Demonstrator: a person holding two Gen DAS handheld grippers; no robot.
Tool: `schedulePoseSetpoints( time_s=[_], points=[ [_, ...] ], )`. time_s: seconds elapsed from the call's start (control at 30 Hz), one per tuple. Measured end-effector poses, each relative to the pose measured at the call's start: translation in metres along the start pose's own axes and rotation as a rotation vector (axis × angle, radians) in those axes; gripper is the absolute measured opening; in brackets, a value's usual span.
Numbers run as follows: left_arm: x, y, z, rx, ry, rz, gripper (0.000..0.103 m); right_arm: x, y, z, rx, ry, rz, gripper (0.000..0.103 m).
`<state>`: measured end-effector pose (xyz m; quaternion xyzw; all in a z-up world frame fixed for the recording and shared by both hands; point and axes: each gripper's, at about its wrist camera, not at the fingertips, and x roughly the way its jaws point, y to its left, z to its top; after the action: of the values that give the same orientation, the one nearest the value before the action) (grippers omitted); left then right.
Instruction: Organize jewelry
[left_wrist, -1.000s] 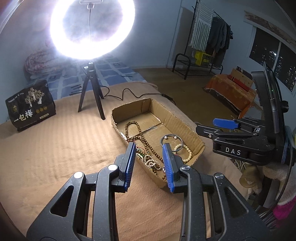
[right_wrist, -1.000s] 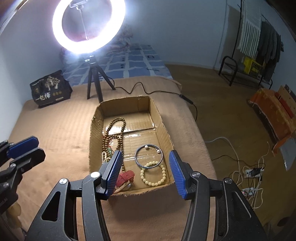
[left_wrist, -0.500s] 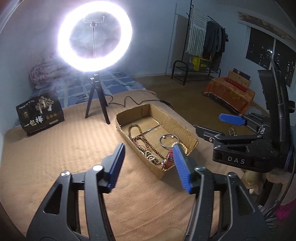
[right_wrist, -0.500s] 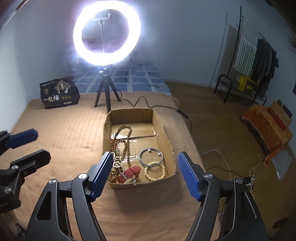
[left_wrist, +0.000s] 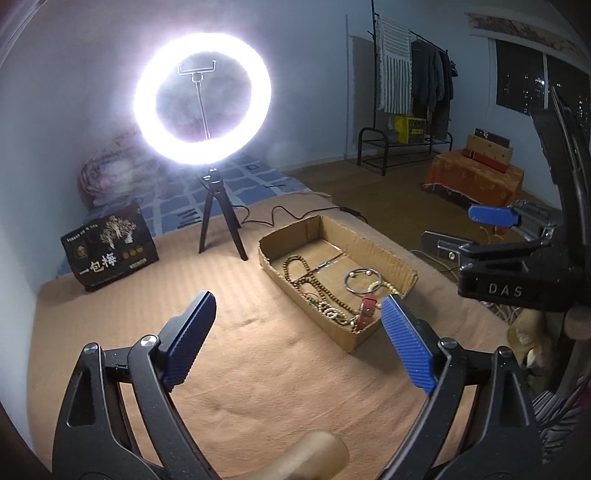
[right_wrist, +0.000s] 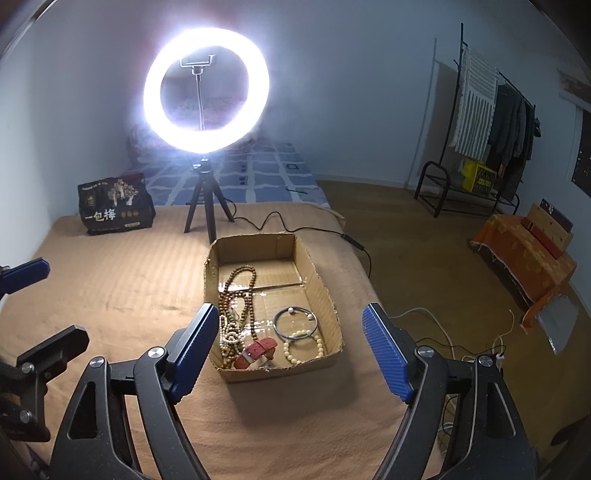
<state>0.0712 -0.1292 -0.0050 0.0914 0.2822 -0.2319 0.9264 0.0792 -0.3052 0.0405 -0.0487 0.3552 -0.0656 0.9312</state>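
Note:
A shallow cardboard box (right_wrist: 325, 291) (left_wrist: 400, 264) sits on the tan bedspread. Inside lie brown bead strands (right_wrist: 242, 288) (left_wrist: 295, 273), a silver bangle (right_wrist: 295, 321) (left_wrist: 360, 282), a cream bead bracelet (right_wrist: 303, 347) and a red leather strap (right_wrist: 256, 352) (left_wrist: 367, 312). My left gripper (left_wrist: 299, 325) hangs over the bedspread, short of the box's near left corner; its jaws are opening, with nothing between them. My right gripper (right_wrist: 291, 347) frames the box's near end from above and behind; its jaws are opening too and hold nothing.
A lit ring light on a small tripod (right_wrist: 205, 206) stands behind the box, its cable trailing off the bed's right side. A black printed bag (right_wrist: 114, 208) stands at the back left. The bed's edge runs just right of the box; floor cables (right_wrist: 443, 332) lie below.
Both grippers have pulled back and a little up from the box while their jaws spread wide. The jewelry stays in the box.

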Motion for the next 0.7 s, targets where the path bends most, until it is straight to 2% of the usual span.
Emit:
schedulePoseSetpoints(
  time_s=[0.63, 0.7],
  points=[
    [0.005, 0.0035, -0.0038, 0.002, 0.047, 0.06, 0.097, 0.0, 0.001, -0.002, 0.005, -0.004, -0.009, 0.08],
    [0.0051, 0.0031, -0.0039, 0.005, 0.046, 0.069, 0.103, 0.0001, 0.0009, -0.0019, 0.005, -0.004, -0.008, 0.08]
  ],
)
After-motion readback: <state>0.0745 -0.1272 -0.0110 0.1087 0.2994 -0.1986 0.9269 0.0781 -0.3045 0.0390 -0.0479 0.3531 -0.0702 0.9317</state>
